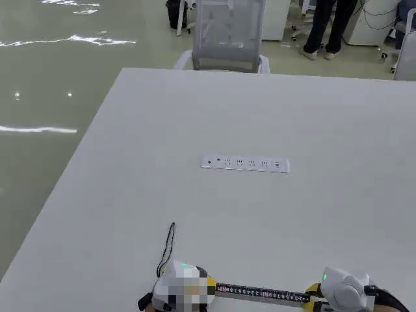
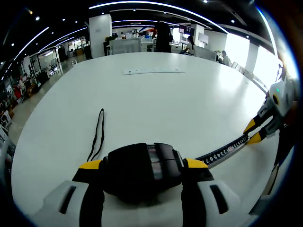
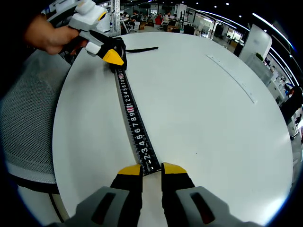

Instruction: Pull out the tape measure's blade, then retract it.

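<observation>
Head view: blade (image 1: 263,294) out along worktop (image 1: 260,110) at 6 o'clock | left gripper view: left hand-held gripper (image 2: 142,164) clamped on tape measure case (image 2: 142,178); blade exits toward 3 o'clock | right gripper view: right hand-held gripper (image 3: 151,169) pinches blade tip; pull-out looks done, retraction left

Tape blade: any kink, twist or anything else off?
Nothing stands out. The blade runs straight, unkinked, from the case in the left claw to the right claw at its tip; the strap lies loose on the table.
</observation>
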